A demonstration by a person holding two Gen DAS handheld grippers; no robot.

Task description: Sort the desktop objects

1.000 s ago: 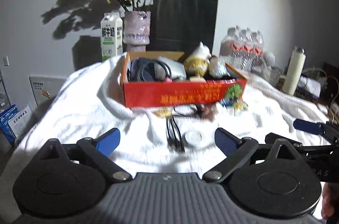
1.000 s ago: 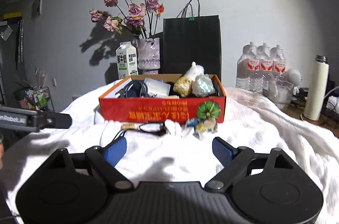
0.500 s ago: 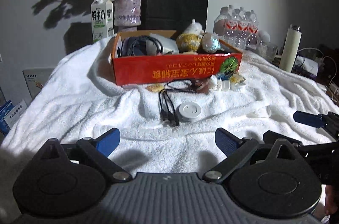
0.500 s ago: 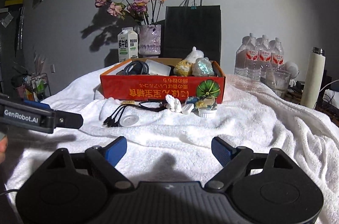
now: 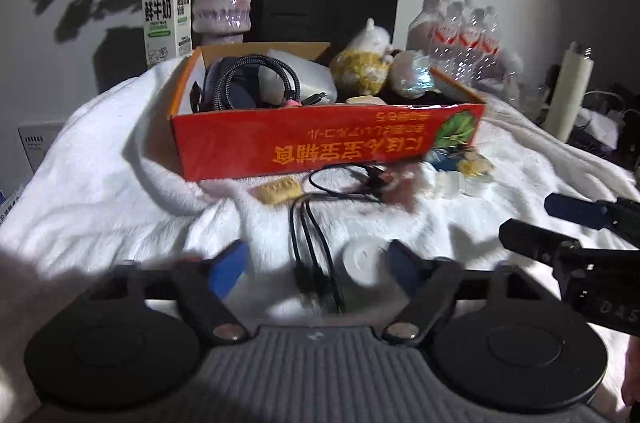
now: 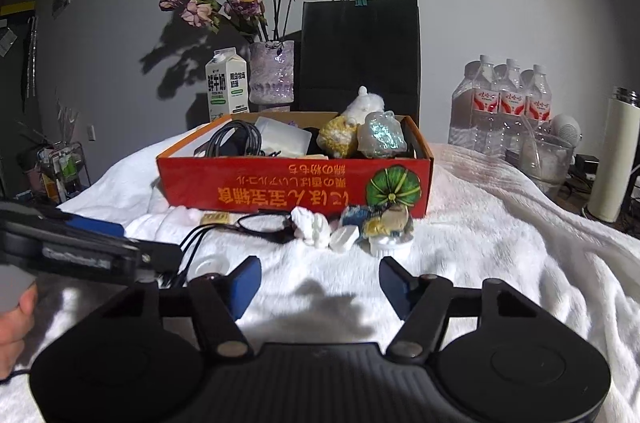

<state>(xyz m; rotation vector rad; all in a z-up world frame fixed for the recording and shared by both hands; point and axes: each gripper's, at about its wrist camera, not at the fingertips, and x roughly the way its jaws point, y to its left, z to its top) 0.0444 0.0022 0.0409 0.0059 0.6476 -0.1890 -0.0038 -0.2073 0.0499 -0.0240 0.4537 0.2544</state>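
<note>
One red box (image 5: 328,143) sits on the white towel (image 5: 100,191) covering the surface; I count one coiled cable (image 5: 256,79), one yellow plush (image 5: 360,71) and one shiny wrapped ball (image 5: 412,77) among its contents. In front of the box I log one biscuit (image 5: 280,191), one black cable bundle (image 5: 312,247), one round white puck (image 5: 364,259), and a cluster of small figurines (image 6: 352,227) I cannot count exactly. Behind: one milk carton (image 6: 225,85), one vase (image 6: 272,71), one black paper bag (image 6: 360,51).

My left tool (image 5: 318,265) stands wide, empty; the cable bundle and puck lie between its tips, the puck just beside the right fingertip. My right tool (image 6: 318,283) is also wide and empty, the figurines just ahead of it.

Versus half a second ago: the left tool has moved forward, so the puck and cable ends now sit at its tips rather than well ahead.
</note>
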